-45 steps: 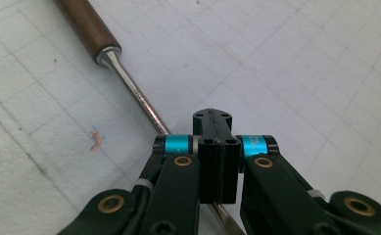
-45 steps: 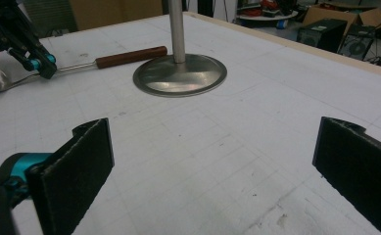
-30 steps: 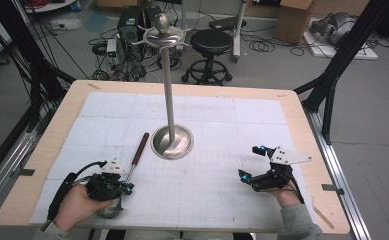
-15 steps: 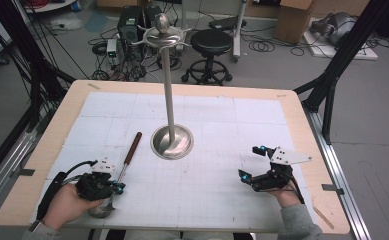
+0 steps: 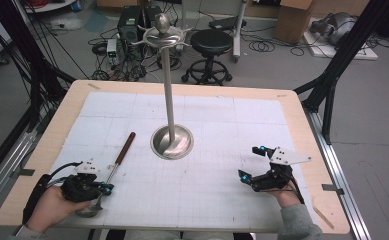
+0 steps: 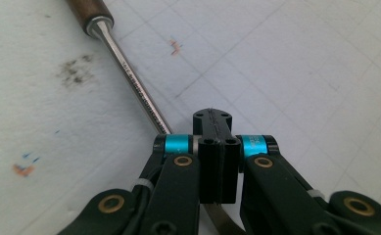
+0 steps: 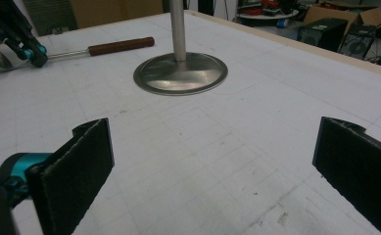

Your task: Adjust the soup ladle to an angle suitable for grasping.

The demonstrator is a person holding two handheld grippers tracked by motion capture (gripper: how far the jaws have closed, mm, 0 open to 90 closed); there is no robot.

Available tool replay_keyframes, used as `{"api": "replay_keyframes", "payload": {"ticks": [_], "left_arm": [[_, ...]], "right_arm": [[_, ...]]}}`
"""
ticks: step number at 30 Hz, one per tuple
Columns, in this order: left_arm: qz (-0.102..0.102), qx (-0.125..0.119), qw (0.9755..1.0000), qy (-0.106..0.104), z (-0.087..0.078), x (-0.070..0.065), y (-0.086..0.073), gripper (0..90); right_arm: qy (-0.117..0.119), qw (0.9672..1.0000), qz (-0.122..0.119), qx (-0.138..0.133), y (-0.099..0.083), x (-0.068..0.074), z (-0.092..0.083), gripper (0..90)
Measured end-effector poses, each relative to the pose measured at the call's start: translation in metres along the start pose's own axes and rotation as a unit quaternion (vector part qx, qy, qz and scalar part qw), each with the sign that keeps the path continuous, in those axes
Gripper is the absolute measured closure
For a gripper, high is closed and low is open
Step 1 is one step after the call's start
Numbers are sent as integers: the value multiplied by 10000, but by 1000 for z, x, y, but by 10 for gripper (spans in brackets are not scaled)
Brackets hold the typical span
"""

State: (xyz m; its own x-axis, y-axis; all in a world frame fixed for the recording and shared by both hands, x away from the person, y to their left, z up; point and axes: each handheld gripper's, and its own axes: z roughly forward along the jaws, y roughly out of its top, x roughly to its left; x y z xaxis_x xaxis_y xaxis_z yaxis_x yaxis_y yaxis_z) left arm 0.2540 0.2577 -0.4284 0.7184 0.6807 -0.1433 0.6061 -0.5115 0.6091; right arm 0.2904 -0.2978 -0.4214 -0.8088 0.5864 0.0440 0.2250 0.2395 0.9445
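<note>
A metal ladle with a brown wooden handle (image 5: 127,144) lies on the white grid mat, its bowl (image 5: 89,209) by the near left edge. My left gripper (image 5: 107,186) is shut on the ladle's steel shaft (image 6: 136,90), close to the bowl; in the left gripper view the jaws (image 6: 212,117) are pressed together over it. The right gripper (image 5: 249,162) rests at the near right, open, with bare mat between its pads (image 7: 212,161). The right gripper view also shows the ladle handle (image 7: 122,45) and the left gripper (image 7: 29,51) far off.
A tall steel stand (image 5: 169,90) with hooks at its top rises from a round base (image 5: 172,142) in the middle of the mat. The wooden table edge (image 5: 57,130) frames the mat. A stool (image 5: 210,45) and cables lie on the floor beyond.
The left hand has slid left along the near edge, dragging the ladle with it; the handle has shifted left. The right gripper has stayed put.
</note>
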Motion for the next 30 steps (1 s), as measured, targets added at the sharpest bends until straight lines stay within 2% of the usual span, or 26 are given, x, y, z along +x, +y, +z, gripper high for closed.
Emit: {"api": "replay_keyframes", "payload": {"ticks": [5, 15, 22, 26, 30], "left_arm": [[-94, -37, 9999, 61, -5, 8, -5, 898], [-217, -69, 9997, 95, -14, 20, -15, 897], [-373, -176, 9991, -24, -18, 28, -22, 898], [-263, -171, 9995, -17, -18, 28, -21, 897], [-241, -493, 9985, -8, -23, 30, -20, 897]], "right_arm": [[-2, 10000, -59, -1, 0, -1, 1, 7], [-8, 10000, -12, 11, 0, 0, 0, 7], [-15, 10000, -26, 14, 0, 0, 0, 7], [-13, 10000, -31, 23, 0, 0, 0, 7], [-3, 10000, -42, 11, 0, -1, 1, 7]]}}
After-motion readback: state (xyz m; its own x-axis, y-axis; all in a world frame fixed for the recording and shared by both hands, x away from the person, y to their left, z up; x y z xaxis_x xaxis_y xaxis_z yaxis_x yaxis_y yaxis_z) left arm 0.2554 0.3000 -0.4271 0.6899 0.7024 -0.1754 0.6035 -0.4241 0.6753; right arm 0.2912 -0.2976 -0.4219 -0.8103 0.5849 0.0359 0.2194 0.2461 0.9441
